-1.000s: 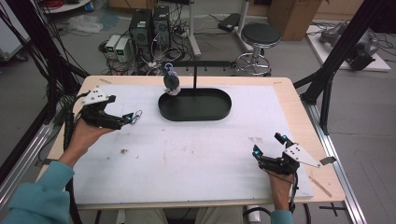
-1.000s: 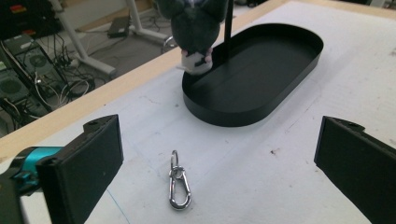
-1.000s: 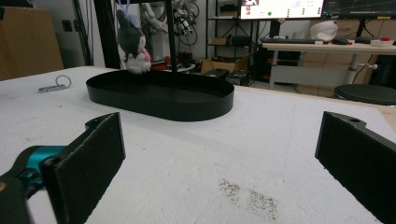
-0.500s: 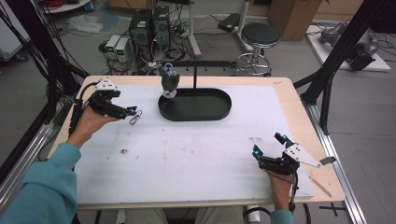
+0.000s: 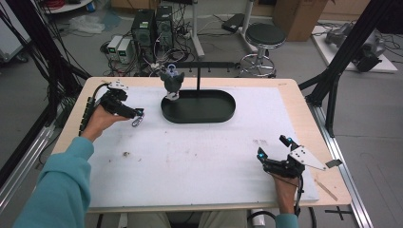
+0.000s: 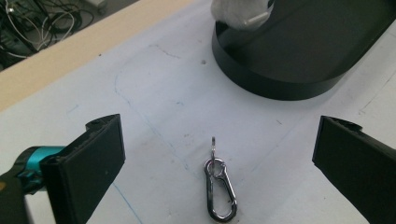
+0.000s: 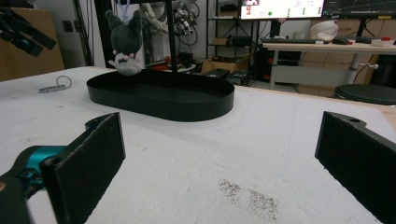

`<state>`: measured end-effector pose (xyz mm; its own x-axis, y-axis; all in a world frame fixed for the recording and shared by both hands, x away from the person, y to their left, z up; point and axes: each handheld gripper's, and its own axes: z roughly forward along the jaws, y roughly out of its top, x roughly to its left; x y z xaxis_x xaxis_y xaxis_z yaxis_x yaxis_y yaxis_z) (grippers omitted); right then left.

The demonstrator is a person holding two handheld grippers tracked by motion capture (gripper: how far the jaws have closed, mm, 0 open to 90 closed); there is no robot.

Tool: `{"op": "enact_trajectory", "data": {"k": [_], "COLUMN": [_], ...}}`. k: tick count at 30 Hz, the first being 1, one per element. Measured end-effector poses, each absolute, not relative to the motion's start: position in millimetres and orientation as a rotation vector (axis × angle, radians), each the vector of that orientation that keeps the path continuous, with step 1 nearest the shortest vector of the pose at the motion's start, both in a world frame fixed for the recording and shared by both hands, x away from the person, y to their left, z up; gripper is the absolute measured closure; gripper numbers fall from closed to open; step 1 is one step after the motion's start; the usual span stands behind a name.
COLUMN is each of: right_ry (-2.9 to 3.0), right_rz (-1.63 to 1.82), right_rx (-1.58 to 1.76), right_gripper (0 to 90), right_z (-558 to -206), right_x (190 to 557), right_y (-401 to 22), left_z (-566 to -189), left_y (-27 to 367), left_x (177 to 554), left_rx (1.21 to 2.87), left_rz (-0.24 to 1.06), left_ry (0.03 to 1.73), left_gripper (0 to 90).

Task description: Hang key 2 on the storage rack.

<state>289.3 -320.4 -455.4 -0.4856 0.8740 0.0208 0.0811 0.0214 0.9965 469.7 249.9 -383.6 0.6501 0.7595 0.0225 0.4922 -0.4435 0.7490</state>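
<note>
A small silver carabiner (image 6: 219, 191) with a ring lies flat on the white mat, left of a black oval tray (image 6: 280, 88). My left gripper (image 6: 219, 135) hovers over it, open, with the carabiner between the two jaws and touching neither. From above, the left gripper (image 5: 139, 114) sits at the far left with the carabiner (image 5: 137, 120) at its tips. A grey plush toy (image 5: 172, 83) hangs from the stand over the tray (image 5: 199, 118). My right gripper (image 5: 272, 146) rests open near the front right, holding nothing.
The right gripper view looks across the mat to the tray (image 7: 163, 109), the hanging plush toy (image 7: 123, 46) and the carabiner (image 7: 55, 85) far left. A stand's post and crossbar (image 5: 204, 64) rise from the tray. Wooden table edge (image 5: 328, 142) runs along the right.
My left gripper has moved away from the person and slightly right, toward the tray, and now sits over the carabiner. The right gripper has stayed in place.
</note>
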Motion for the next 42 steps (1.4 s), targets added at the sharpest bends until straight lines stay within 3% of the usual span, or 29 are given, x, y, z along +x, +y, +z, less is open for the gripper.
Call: {"op": "enact_trajectory", "data": {"k": [6,9,16,23,31,42], "right_ry": [1.642,1.642,1.642,1.642,1.641,1.641], "right_rz": [1.531,1.534,1.534,1.532,1.532,1.532], "right_rx": [0.987,0.994,0.989,0.988,0.986,0.987], "right_gripper": [0.7,0.7,0.7,0.7,0.7,0.7], "right_z": [-455.4,-455.4,-455.3,-455.4,-455.4,-455.4], "right_x": [289.3,289.0,289.2,289.3,289.3,289.3], "right_y": [-320.4,-320.3,-320.3,-320.4,-320.3,-320.3], "left_z": [-395.0,-398.7,-403.3,-407.5,-409.4,-412.0], "left_y": [246.8,247.7,247.1,245.5,244.3,241.3], "left_x": [476.1,478.1,480.2,480.8,481.1,482.0], "left_rx": [2.175,2.186,2.198,2.248,2.272,2.282], "left_rz": [0.450,0.423,0.420,0.399,0.397,0.402], "left_ry": [0.996,0.991,1.029,1.028,1.067,1.069], "left_gripper": [3.3,13.6,18.3,29.4,49.8,62.2]}}
